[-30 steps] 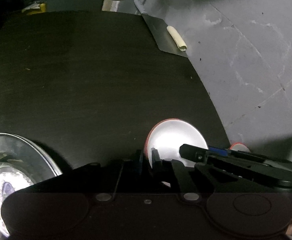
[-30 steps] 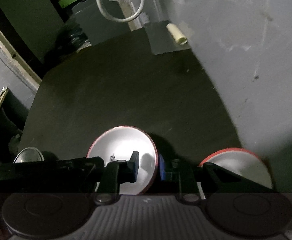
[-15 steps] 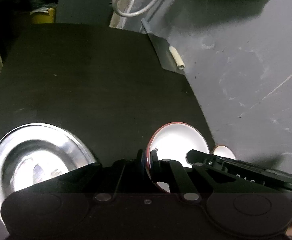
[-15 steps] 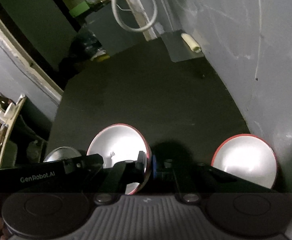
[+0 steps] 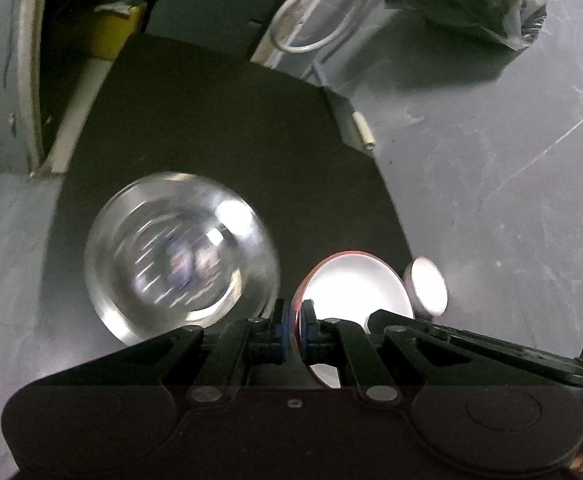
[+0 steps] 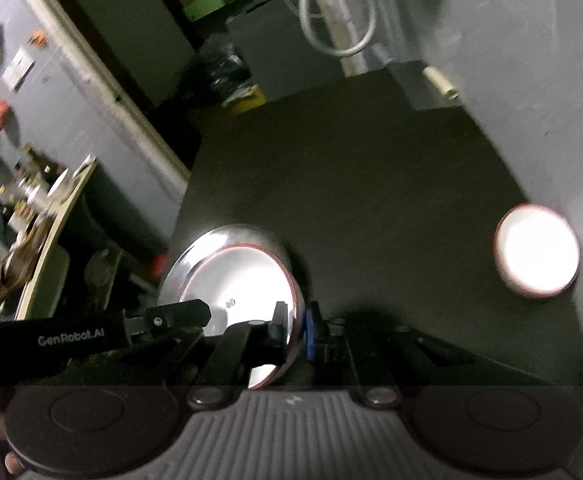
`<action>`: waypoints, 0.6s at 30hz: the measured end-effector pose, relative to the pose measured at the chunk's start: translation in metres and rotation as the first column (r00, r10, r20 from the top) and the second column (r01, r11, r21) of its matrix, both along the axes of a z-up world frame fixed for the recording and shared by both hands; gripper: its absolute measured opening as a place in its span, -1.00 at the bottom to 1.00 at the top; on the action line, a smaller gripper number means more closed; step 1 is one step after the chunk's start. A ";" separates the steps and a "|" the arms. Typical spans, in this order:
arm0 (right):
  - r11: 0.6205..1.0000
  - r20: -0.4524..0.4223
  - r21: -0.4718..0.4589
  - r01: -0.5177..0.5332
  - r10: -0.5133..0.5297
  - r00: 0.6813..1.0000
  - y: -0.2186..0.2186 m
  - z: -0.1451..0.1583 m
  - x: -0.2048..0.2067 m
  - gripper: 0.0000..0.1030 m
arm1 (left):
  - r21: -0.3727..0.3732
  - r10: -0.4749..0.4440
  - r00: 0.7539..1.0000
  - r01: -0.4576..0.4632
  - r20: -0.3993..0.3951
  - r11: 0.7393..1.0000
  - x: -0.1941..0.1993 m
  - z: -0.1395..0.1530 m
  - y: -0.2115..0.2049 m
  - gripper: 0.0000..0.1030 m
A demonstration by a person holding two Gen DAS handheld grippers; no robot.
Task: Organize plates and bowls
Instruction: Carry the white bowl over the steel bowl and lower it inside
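Red-rimmed bowl (image 5: 355, 288): rigid, light, slick-glazed, likely breakable; both grippers' jaws clenched on opposite rim edges, the proper hold, above tabletop (image 5: 211, 120).

Two red-rimmed bowls (image 5: 355, 288) (image 5: 427, 286), one steel plate (image 5: 179, 252).

The red-rimmed bowl (image 5: 355, 292) is lifted higher above the desk (image 5: 219, 128) than before. The steel plate (image 5: 179, 252) is now seen whole below, and the second bowl (image 6: 537, 252) looks smaller, farther away.
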State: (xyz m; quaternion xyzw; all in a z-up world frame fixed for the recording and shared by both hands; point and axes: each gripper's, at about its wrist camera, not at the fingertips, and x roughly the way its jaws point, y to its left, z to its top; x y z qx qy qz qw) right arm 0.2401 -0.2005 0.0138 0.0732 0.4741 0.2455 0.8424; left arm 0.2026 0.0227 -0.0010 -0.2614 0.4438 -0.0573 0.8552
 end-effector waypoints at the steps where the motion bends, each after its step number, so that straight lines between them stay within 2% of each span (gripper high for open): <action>1: 1.000 -0.007 -0.003 -0.012 0.012 1.000 0.005 -0.001 -0.008 -0.80 | -0.003 0.002 1.000 -0.002 -0.009 1.000 -0.008 -0.002 0.005 -0.91; 9: 0.996 -0.093 -0.027 -0.081 0.078 0.993 0.037 -0.018 -0.064 -0.78 | -0.011 0.006 0.994 -0.007 -0.107 1.000 -0.069 -0.022 0.036 -0.91; 18: 0.993 -0.150 -0.047 -0.104 0.096 0.984 0.050 -0.030 -0.087 -0.78 | -0.010 0.012 0.986 -0.014 -0.168 1.000 -0.101 -0.040 0.047 -0.91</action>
